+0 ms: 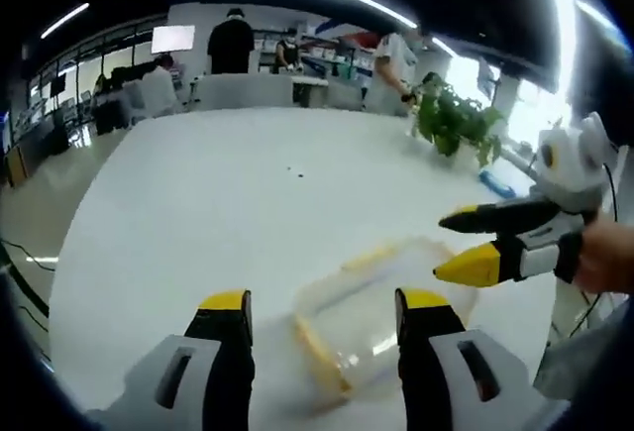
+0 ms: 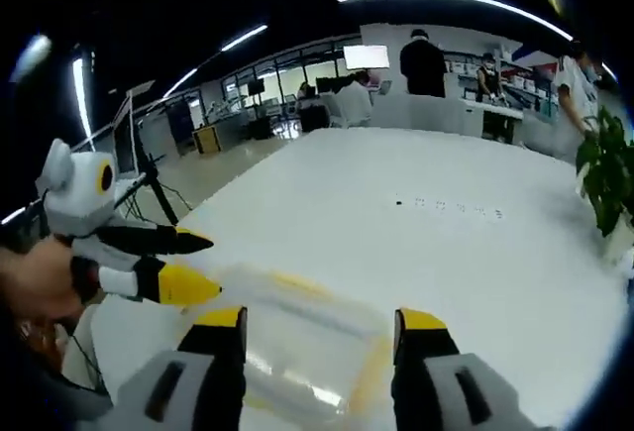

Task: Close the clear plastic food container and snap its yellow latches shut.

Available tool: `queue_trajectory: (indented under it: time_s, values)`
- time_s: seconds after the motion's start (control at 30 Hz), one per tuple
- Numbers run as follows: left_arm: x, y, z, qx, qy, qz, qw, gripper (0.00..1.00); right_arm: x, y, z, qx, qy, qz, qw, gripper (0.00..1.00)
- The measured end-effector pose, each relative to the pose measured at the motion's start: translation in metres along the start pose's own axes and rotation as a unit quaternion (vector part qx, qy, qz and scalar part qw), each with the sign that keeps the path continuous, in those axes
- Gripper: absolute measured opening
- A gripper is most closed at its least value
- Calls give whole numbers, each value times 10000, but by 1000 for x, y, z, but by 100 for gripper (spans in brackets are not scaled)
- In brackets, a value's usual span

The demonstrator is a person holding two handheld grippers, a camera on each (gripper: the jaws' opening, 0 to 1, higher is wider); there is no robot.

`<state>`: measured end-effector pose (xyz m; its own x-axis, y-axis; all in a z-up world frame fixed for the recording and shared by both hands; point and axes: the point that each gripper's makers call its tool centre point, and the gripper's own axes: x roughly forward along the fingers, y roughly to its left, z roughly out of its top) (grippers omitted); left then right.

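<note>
A clear plastic food container [image 1: 381, 312] lies on the white table [image 1: 248, 203], with a yellow latch [image 1: 319, 350] on its near side and another [image 1: 371, 256] on its far side. It is blurred, so I cannot tell how the lid sits. My left gripper [image 1: 325, 304] is open, its jaws standing on either side of the container's near end. My right gripper [image 1: 443, 248] comes in from the right, open, just off the container's far corner. In the right gripper view the container [image 2: 307, 347] lies between my open right gripper [image 2: 320, 319] jaws, and the left gripper [image 2: 210, 267] is open at its left end.
A potted plant [image 1: 456, 119] [image 2: 604, 178] stands at the table's edge, with a blue object [image 1: 500, 183] beside it. People [image 1: 231, 43] stand past the table's far end near desks. A tripod [image 2: 139, 159] stands on the floor beside the table.
</note>
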<state>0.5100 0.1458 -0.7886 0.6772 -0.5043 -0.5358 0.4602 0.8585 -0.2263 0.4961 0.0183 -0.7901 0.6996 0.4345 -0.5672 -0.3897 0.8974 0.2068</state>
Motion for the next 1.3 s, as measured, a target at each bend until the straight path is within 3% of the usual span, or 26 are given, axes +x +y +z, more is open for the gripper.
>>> queue_trajectory:
  time_s: [0.27,0.37,0.43,0.57,0.67,0.93,1.0,1.03,1.07,1.3]
  values:
    - [3,2,-13,-176,213,2,9996,58,5,-5,-12,24,203,-15,9998,61]
    - [3,-11,-27,-279,561,-299,9976,46,6,-10,-31,152,650,-107,9977,61]
    - [3,-13,-35,-232,692,-289,9969,44,7,-7,-33,127,647,-65,9978,60]
    - [7,-22,-43,-735,853,-417,9928,49,9,2,-31,277,617,17,9977,56]
    - [11,-28,-47,-853,958,-446,9907,54,14,5,-32,286,631,-10,9976,59]
    - [14,-27,-44,-1048,827,-299,9906,52,15,4,-36,571,427,-210,9972,56]
    - [16,-26,-43,-1284,784,-240,9883,48,15,3,-35,614,410,-230,9970,55]
    - [14,-28,-44,-1692,766,-185,9824,47,15,4,-33,604,366,-224,9973,55]
    - [14,-27,-43,-1360,757,-207,9876,47,14,1,-34,619,397,-264,9969,55]
    - [13,-28,-44,-1420,645,-123,9877,48,12,6,-35,614,367,-272,9971,55]
